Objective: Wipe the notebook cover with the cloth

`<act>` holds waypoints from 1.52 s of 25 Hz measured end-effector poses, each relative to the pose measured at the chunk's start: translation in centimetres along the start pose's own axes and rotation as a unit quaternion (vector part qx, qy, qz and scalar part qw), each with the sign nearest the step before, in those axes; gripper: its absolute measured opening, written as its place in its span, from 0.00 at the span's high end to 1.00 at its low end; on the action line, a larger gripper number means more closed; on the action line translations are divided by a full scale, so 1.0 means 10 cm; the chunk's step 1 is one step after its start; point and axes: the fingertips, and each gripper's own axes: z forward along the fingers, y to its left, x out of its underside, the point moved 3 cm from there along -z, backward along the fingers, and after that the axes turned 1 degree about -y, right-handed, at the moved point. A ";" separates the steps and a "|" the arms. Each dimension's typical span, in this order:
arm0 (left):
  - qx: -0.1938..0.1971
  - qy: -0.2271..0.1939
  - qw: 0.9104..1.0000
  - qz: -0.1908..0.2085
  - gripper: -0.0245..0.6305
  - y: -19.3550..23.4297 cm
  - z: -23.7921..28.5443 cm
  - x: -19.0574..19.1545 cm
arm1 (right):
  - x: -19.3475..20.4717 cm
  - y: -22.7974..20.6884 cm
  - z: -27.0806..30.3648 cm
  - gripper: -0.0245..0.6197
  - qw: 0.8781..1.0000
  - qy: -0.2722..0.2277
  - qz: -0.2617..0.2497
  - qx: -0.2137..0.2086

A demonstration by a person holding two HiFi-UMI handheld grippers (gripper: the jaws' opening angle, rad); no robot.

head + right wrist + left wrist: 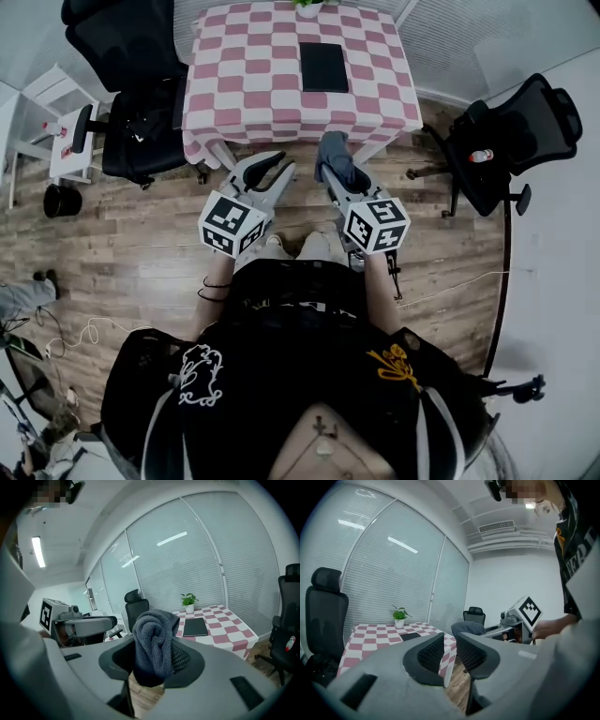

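Observation:
A black notebook (pixel 323 66) lies flat on the far half of the pink-and-white checked table (pixel 244 84); it also shows in the left gripper view (pixel 410 636) and the right gripper view (pixel 195 626). My right gripper (pixel 336 174) (pixel 152 660) is shut on a bunched dark grey cloth (pixel 335 157) (pixel 153 641), held over the floor just short of the table's near edge. My left gripper (pixel 272 169) (pixel 450 651) hangs beside it, jaws a narrow gap apart with nothing between them. Both are well short of the notebook.
A small potted plant (pixel 307 6) stands at the table's far edge. A black office chair (pixel 131 84) is left of the table, another (pixel 511 141) to the right. A white side stand (pixel 61 141) sits far left. Wooden floor lies below the grippers.

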 end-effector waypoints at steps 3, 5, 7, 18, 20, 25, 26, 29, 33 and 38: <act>-0.002 -0.001 1.000 -0.010 0.82 0.10 -0.02 0.03 | 0.05 0.04 0.02 0.75 1.000 0.012 -0.002 0.004; -0.001 -0.001 1.000 -0.017 0.82 0.14 0.00 0.04 | 0.05 0.02 0.03 0.75 1.000 0.018 -0.003 0.008; 0.002 -0.002 1.000 -0.021 0.82 0.17 0.04 0.05 | 0.03 -0.03 0.05 0.75 1.000 0.020 -0.003 0.013; -0.019 0.015 0.999 -0.035 0.82 0.56 0.44 0.13 | -0.10 -0.49 0.56 0.75 0.999 0.036 0.001 -0.006; -0.030 0.019 0.999 -0.036 0.82 0.70 0.59 0.12 | -0.18 -0.63 0.72 0.75 0.999 0.037 0.002 -0.014; -0.062 0.019 0.997 -0.044 0.82 1.04 1.05 -0.01 | -0.42 -1.07 1.10 0.75 0.998 0.049 0.001 -0.036; -0.065 0.020 0.997 -0.045 0.82 1.09 1.15 -0.04 | -0.47 -1.18 1.17 0.75 0.998 0.050 0.002 -0.038; -0.074 0.024 0.996 -0.044 0.82 1.19 1.46 -0.11 | -0.61 -1.49 1.36 0.75 0.998 0.052 0.007 -0.046; -0.089 0.029 0.995 -0.039 0.82 1.37 1.83 -0.17 | -0.74 -1.85 1.60 0.75 0.997 0.056 0.006 -0.057; -0.110 0.032 0.993 -0.030 0.82 1.50 2.11 -0.24 | -0.83 -2.19 1.83 0.75 0.995 0.063 0.011 -0.074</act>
